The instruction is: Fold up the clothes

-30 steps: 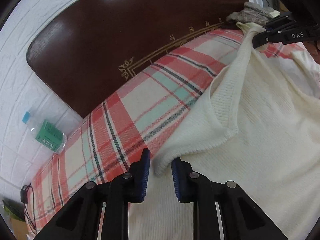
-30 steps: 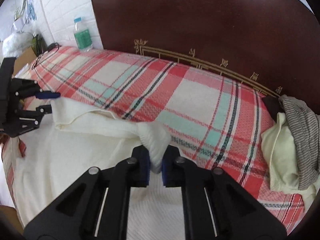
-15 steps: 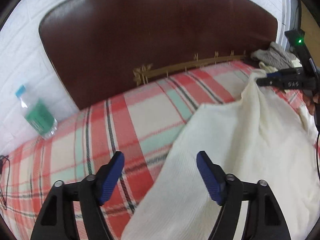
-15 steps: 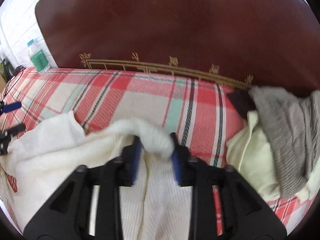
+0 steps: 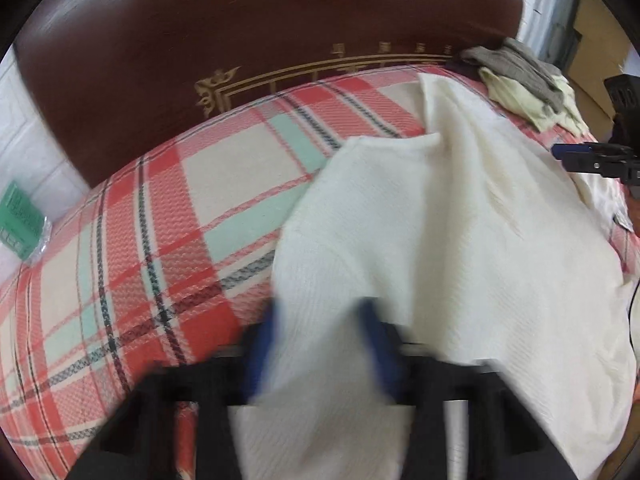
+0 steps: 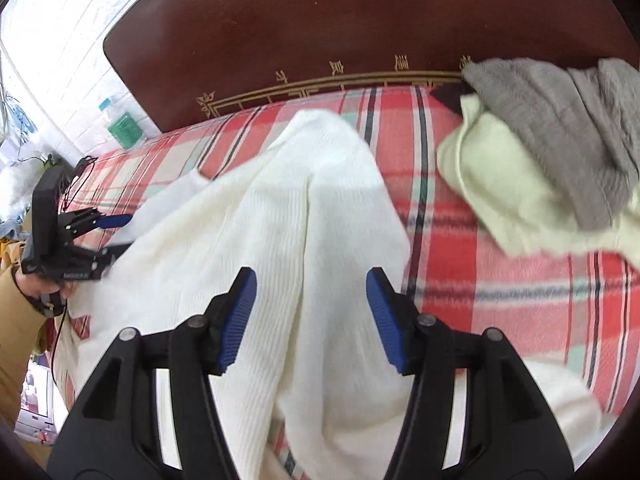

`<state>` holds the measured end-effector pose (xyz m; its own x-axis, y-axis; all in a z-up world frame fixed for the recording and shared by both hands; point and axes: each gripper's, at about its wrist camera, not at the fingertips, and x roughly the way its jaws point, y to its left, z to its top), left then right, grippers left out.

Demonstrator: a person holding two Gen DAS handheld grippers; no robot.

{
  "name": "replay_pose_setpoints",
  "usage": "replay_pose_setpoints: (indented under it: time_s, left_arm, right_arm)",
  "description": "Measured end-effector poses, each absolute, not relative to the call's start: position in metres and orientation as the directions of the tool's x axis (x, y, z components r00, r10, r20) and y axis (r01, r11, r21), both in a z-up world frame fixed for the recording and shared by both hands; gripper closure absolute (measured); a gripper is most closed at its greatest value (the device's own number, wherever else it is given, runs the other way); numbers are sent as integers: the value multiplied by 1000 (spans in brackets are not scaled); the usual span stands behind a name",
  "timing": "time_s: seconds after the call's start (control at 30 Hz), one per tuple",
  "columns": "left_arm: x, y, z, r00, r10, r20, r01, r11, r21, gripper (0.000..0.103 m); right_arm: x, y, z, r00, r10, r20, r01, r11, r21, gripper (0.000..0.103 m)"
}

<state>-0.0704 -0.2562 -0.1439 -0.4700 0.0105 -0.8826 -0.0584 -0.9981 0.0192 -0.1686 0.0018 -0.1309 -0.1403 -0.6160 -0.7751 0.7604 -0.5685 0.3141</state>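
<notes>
A cream knit sweater (image 5: 460, 232) lies spread on the red plaid bed cover (image 5: 160, 220); it also shows in the right wrist view (image 6: 280, 232). My left gripper (image 5: 320, 344) is blurred by motion, its blue pads apart with sweater cloth lying between them. My right gripper (image 6: 312, 316) is open and empty just above the sweater. Each gripper shows in the other's view: the right one (image 5: 592, 160) at the sweater's far edge, the left one (image 6: 104, 236) at its left edge.
A dark wooden headboard (image 6: 360, 20) runs behind the bed. A pile of pale yellow and grey clothes (image 6: 540, 152) lies at the bed's right end. A water bottle with a green label (image 6: 120, 124) stands by the white brick wall.
Both grippers have let go of the sweater corners and opened. The sweater has dropped flat onto the bed. The left gripper is now moving and blurred over the cloth.
</notes>
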Motion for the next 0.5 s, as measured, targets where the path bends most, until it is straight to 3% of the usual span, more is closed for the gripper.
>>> replay_pose_setpoints:
  time_s: [0.13,0.4,0.5]
  left_arm:
    - [-76,-237,-124,-527,-146,-837,-31,-981,191,96]
    - [-100,-275,-85,-579,-362,-731,226,-932,283,96]
    - [-107,-289,-104,-492,-443,-749,271,-896,352,91]
  right_arm:
    - [-160,15,-138,-132,-613,-779,752,-574,323,42]
    - [-164,34,-139,-171,-604,-779,744,-597,300,41]
    - [-168,34,-136,-191,-600,-777,753,-597,276,41]
